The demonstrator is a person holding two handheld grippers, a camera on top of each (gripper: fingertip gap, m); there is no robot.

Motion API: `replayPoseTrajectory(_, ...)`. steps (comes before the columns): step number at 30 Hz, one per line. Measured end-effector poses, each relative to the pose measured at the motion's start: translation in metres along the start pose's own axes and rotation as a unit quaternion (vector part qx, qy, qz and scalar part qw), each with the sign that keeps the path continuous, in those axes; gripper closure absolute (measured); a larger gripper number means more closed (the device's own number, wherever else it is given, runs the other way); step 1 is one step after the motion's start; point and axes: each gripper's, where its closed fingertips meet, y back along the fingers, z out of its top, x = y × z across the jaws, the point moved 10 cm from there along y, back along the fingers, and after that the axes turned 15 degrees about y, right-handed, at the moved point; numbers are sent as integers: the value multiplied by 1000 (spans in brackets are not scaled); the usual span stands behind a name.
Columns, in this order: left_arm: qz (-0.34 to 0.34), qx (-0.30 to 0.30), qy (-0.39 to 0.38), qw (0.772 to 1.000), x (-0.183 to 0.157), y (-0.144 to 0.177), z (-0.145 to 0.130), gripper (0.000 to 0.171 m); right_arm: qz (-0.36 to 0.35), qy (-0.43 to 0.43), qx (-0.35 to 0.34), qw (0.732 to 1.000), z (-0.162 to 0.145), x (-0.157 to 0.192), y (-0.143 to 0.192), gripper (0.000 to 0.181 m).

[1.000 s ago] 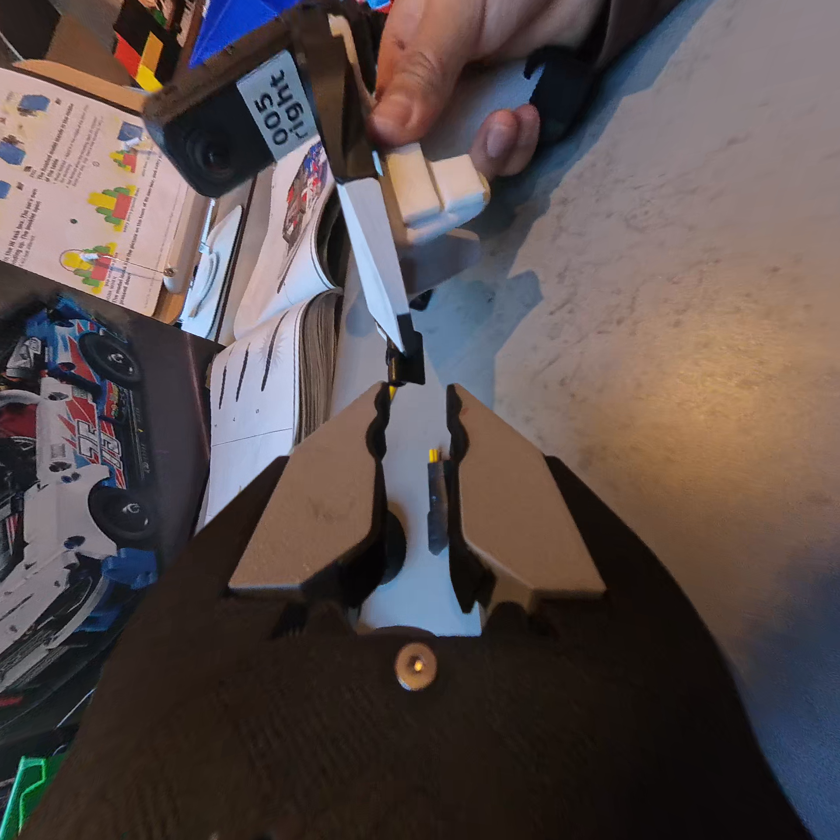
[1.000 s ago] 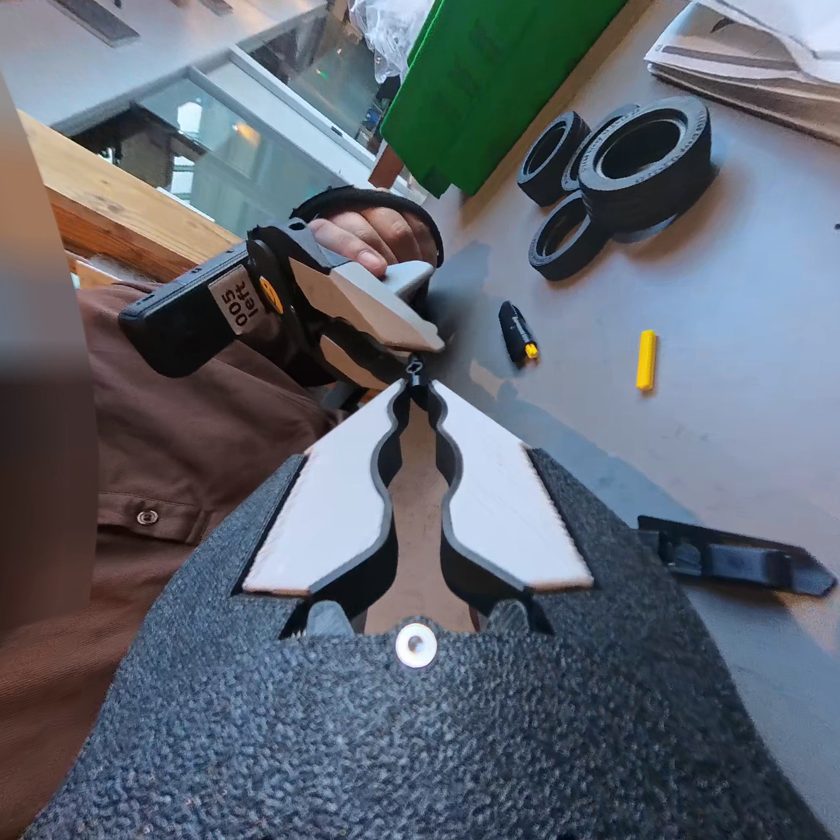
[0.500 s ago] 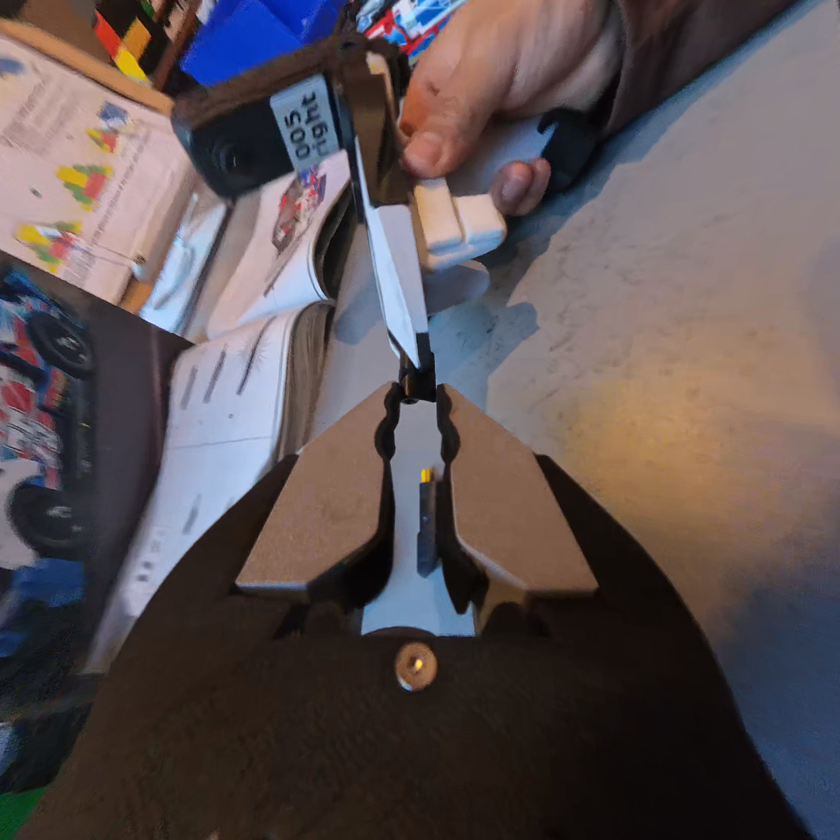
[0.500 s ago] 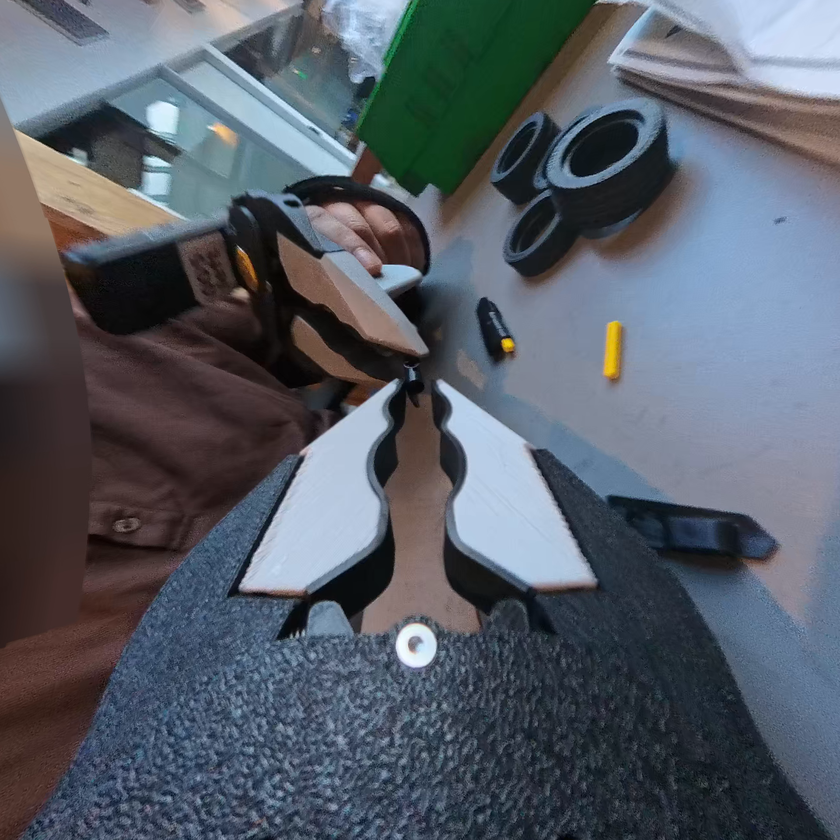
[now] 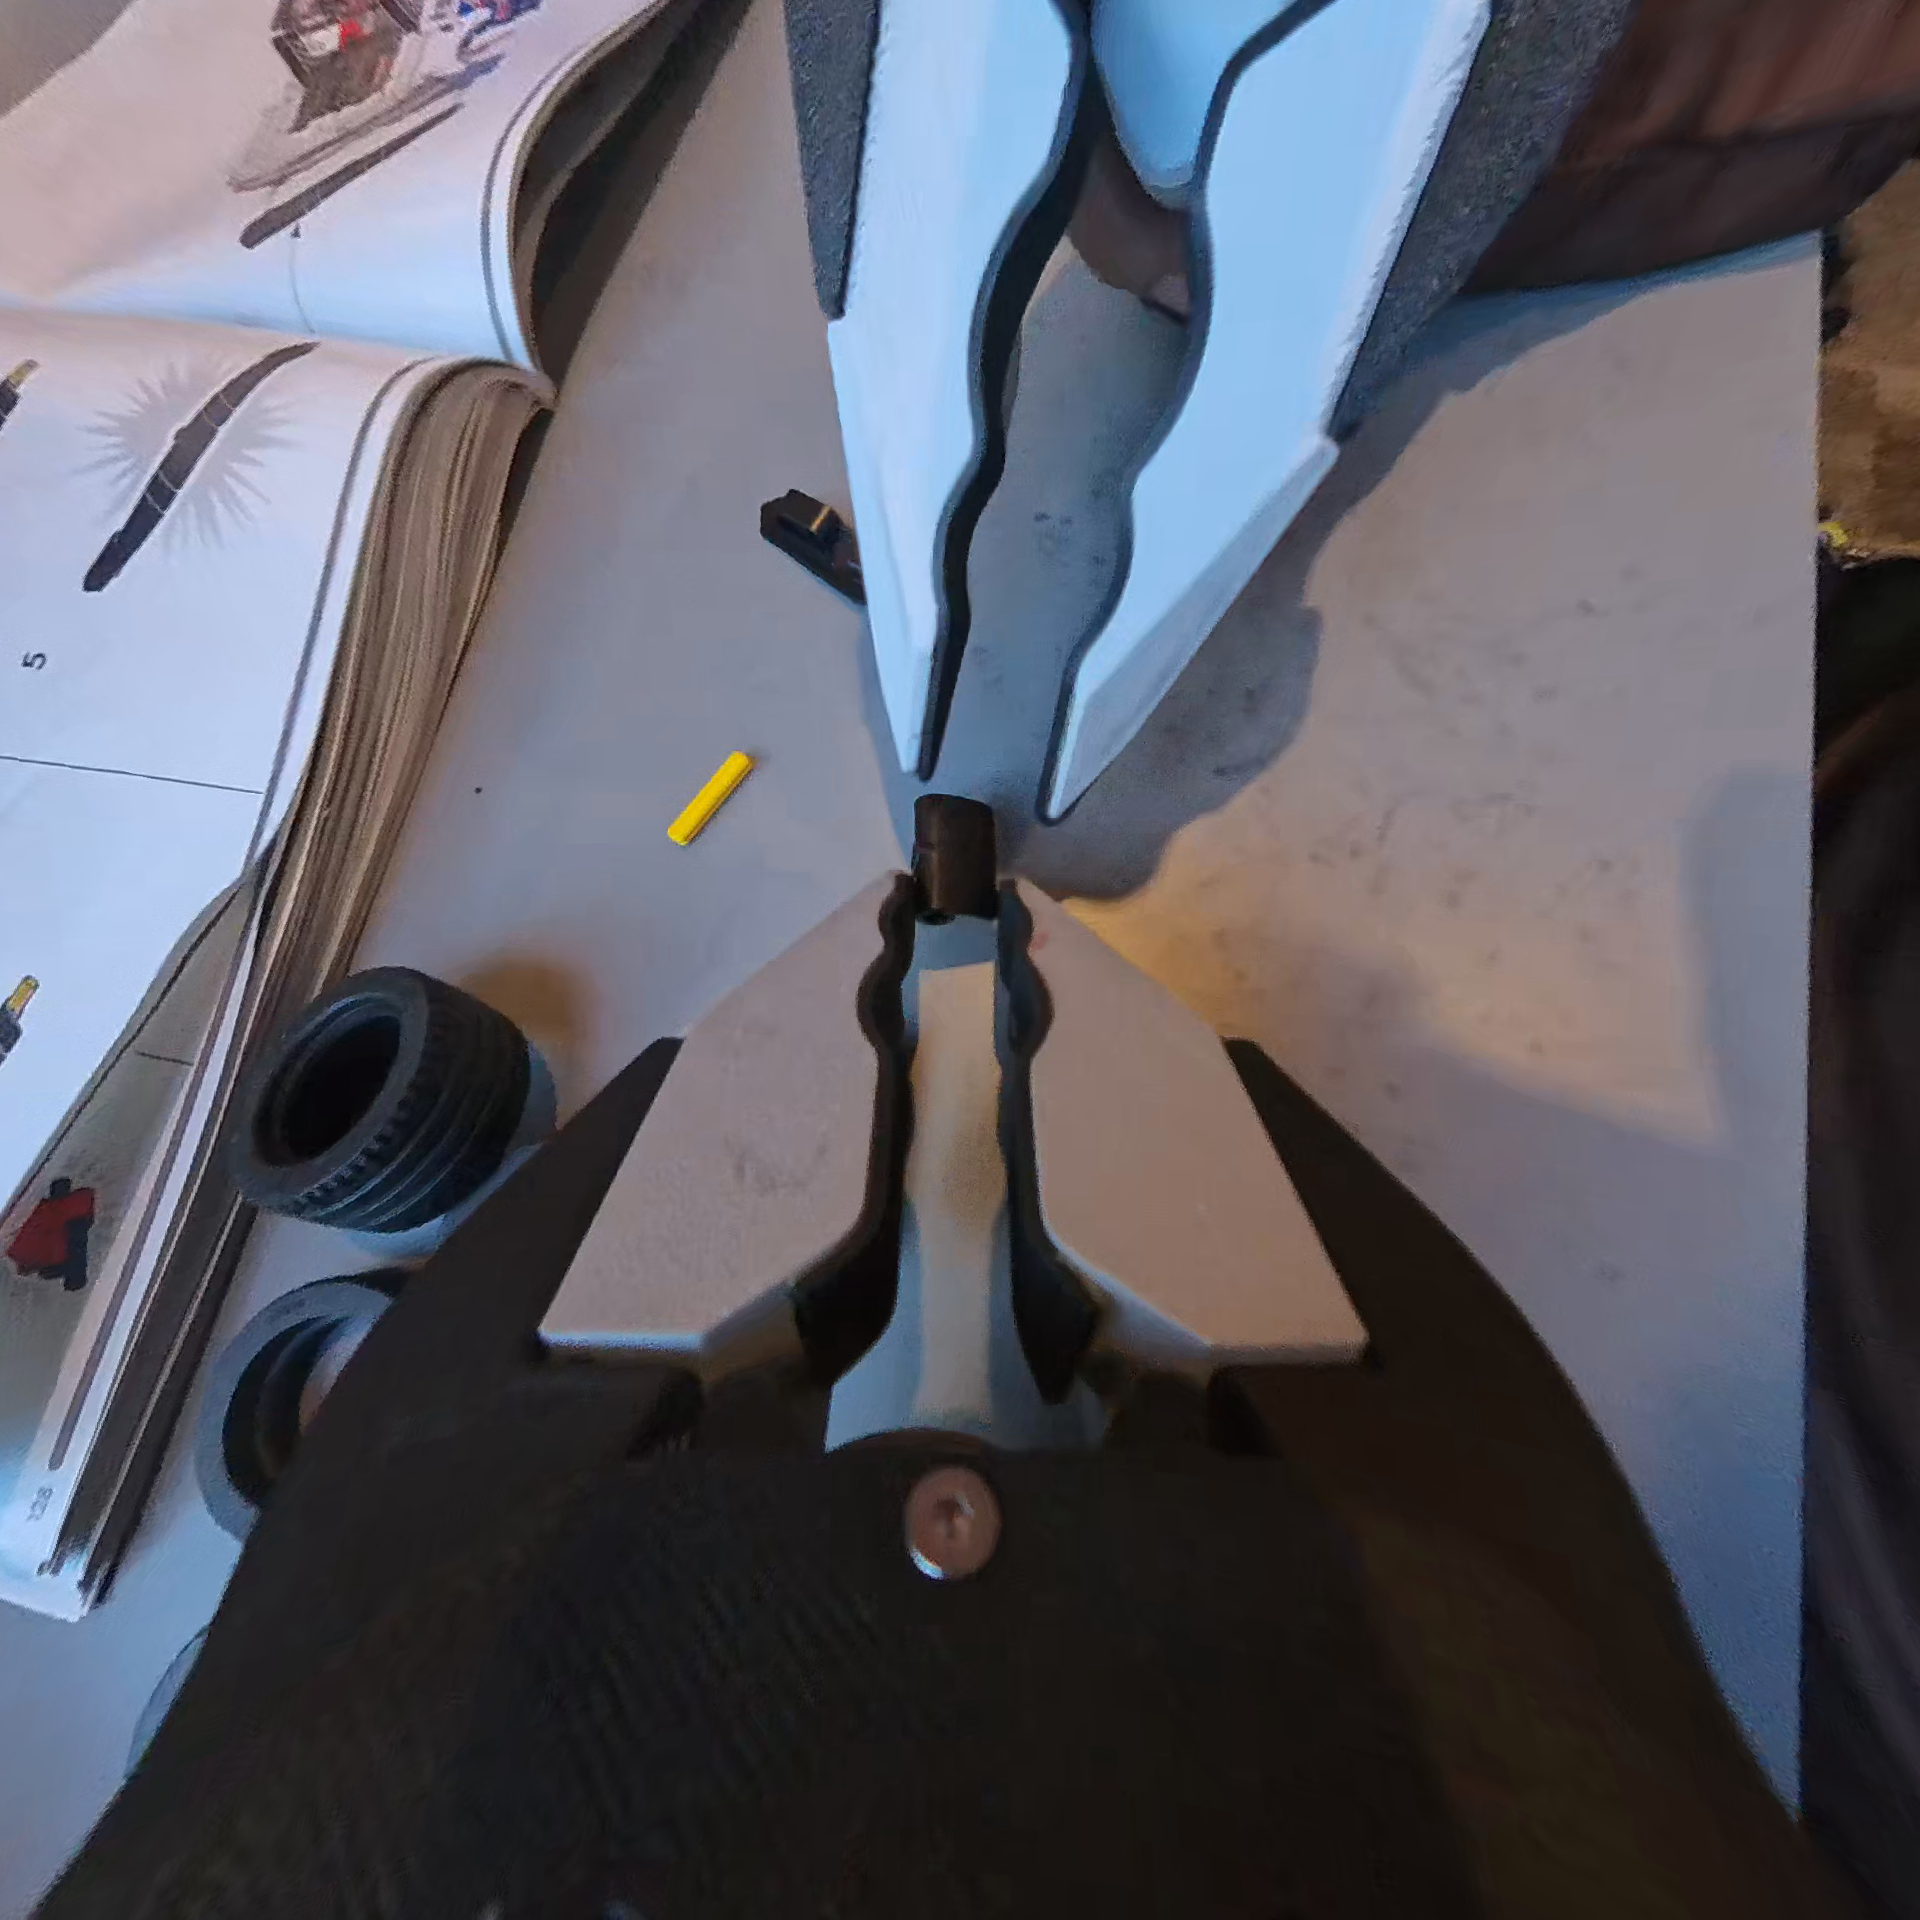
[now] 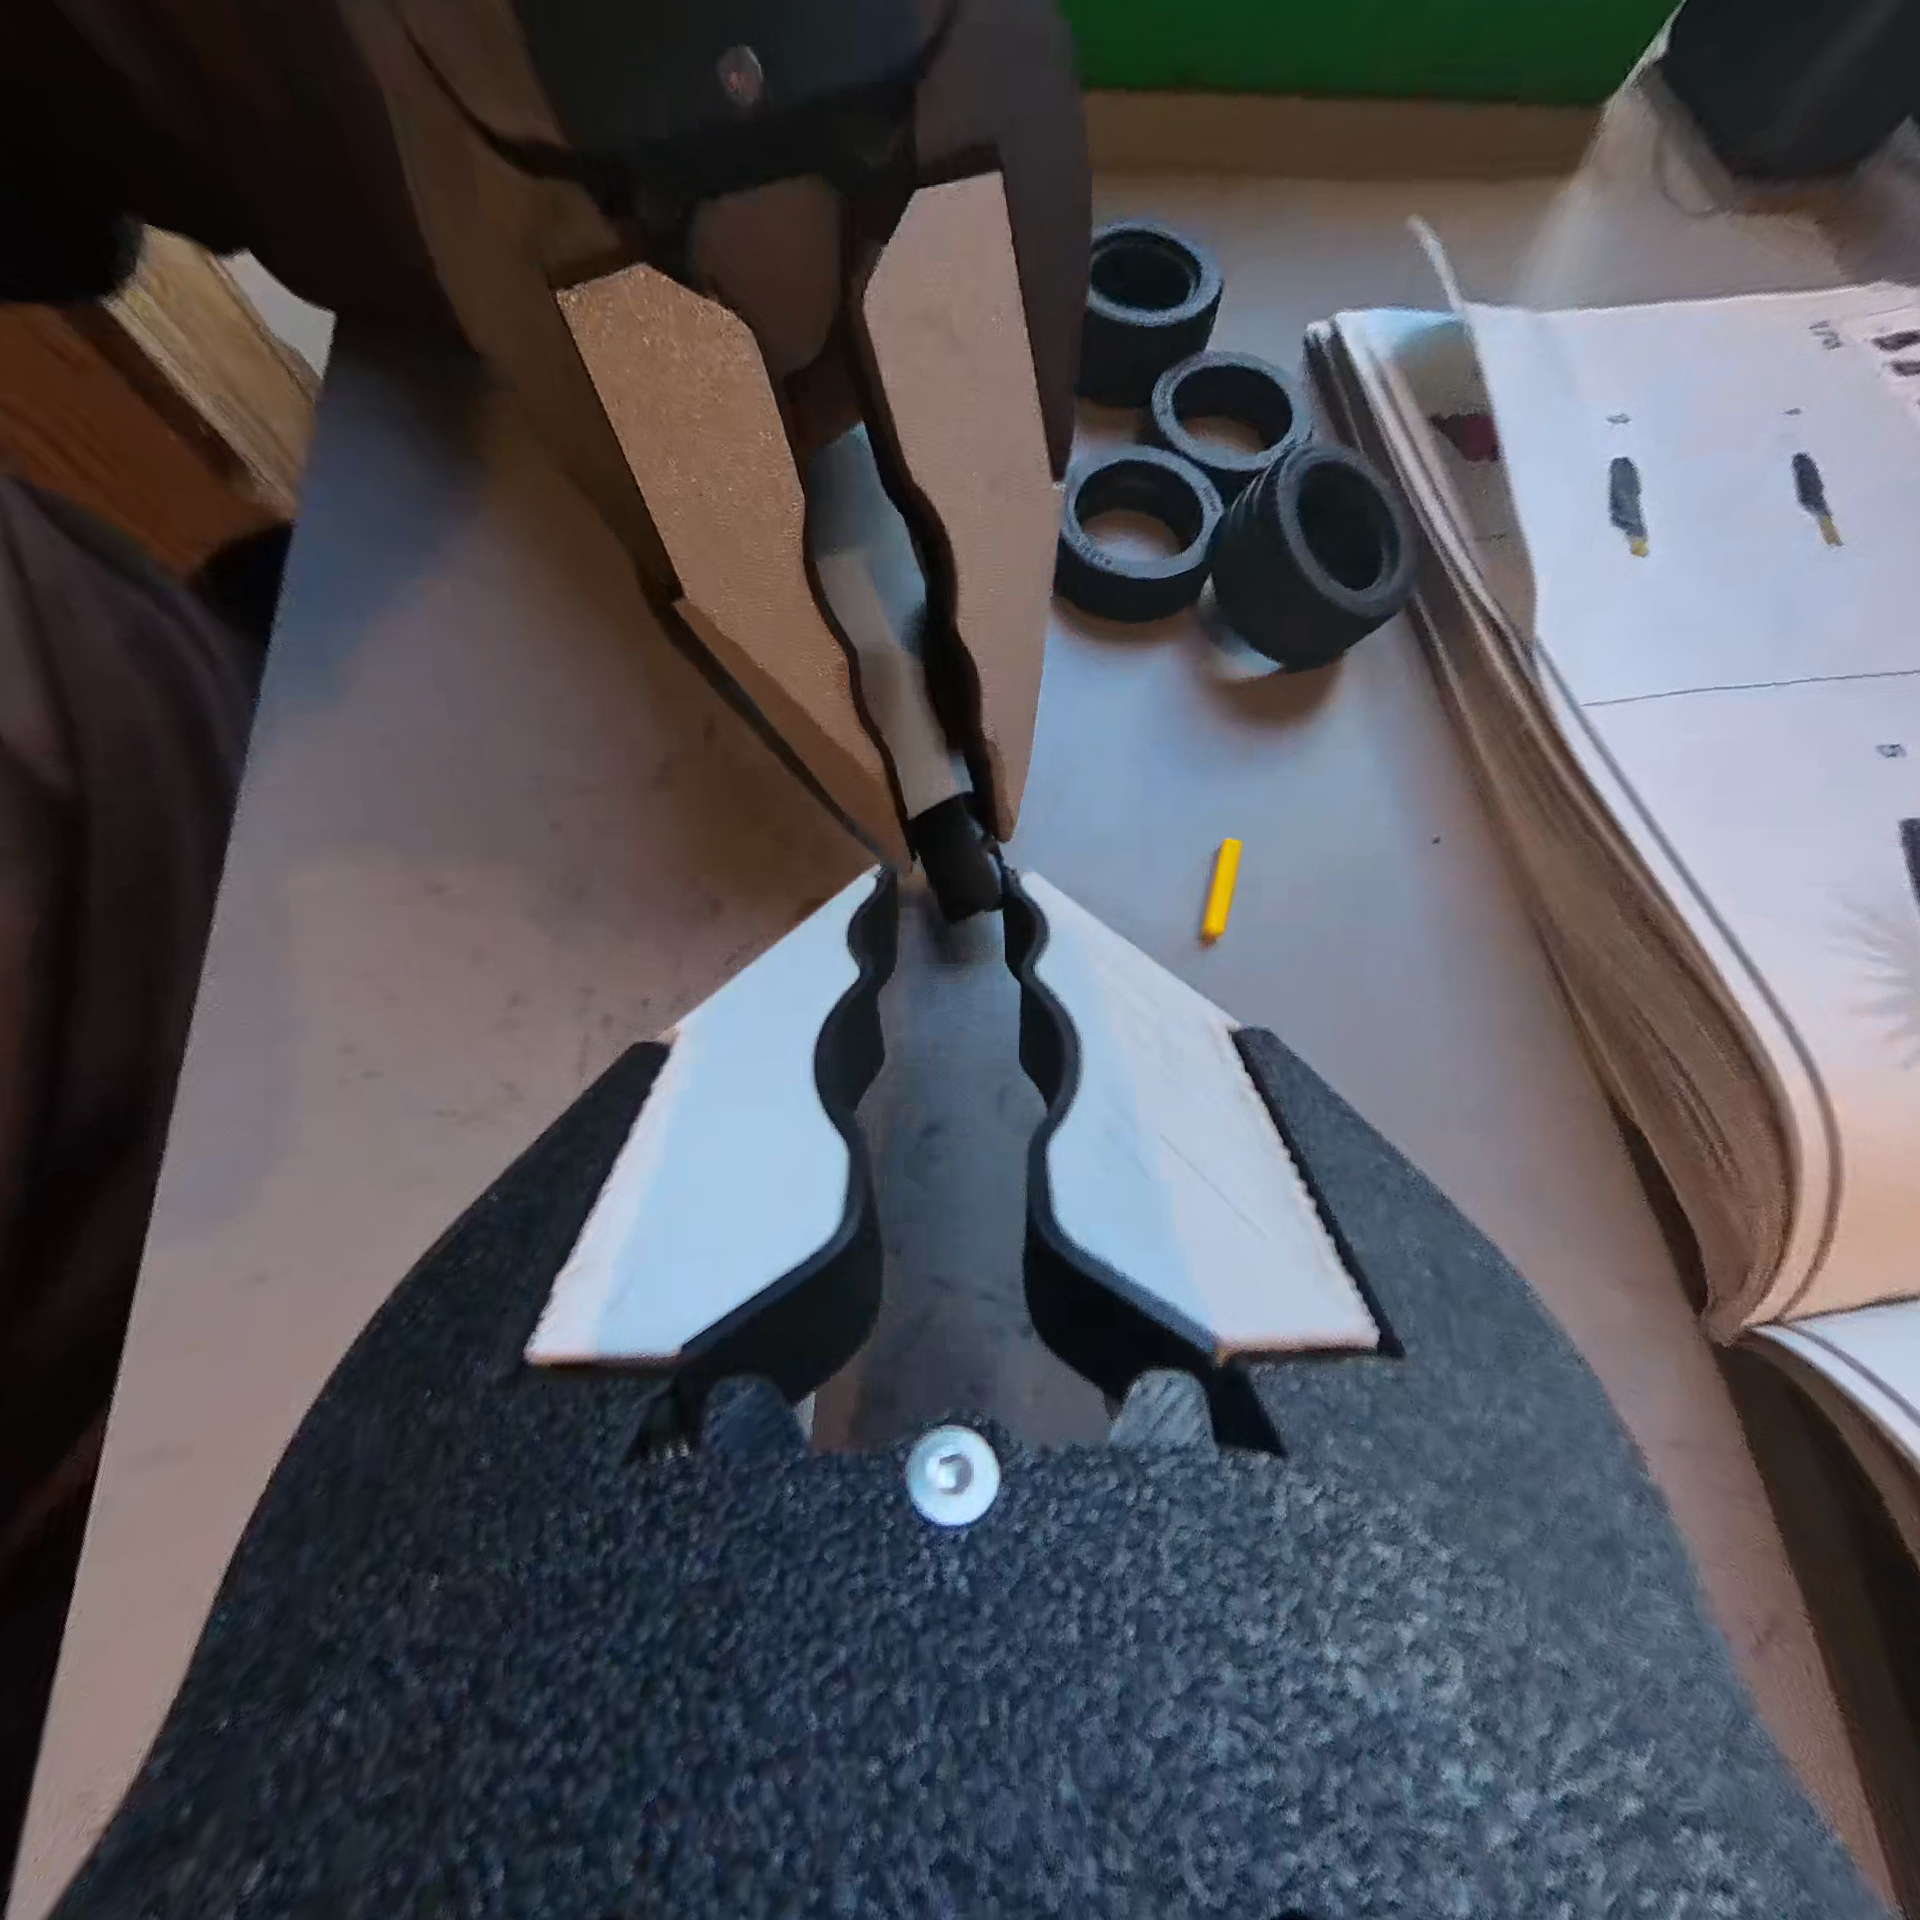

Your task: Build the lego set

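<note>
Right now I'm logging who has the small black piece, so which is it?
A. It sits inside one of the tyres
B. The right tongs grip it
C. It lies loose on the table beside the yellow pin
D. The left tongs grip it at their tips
D: the small black piece is pinched between the tips of the left tongs, while the right tongs hang open just short of it.

Left gripper [image 5: 956,902] pinches small black piece [image 5: 954,854].
</note>
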Motion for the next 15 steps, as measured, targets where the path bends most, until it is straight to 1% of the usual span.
replayPoseTrajectory(5,5,17,-15,1000,-5,-7,-1,159,-5,17,26,999,-2,3,-5,163)
replayPoseTrajectory(15,-7,13,-11,1000,-6,-11,1,159,-4,29,36,999,-3,4,-6,166)
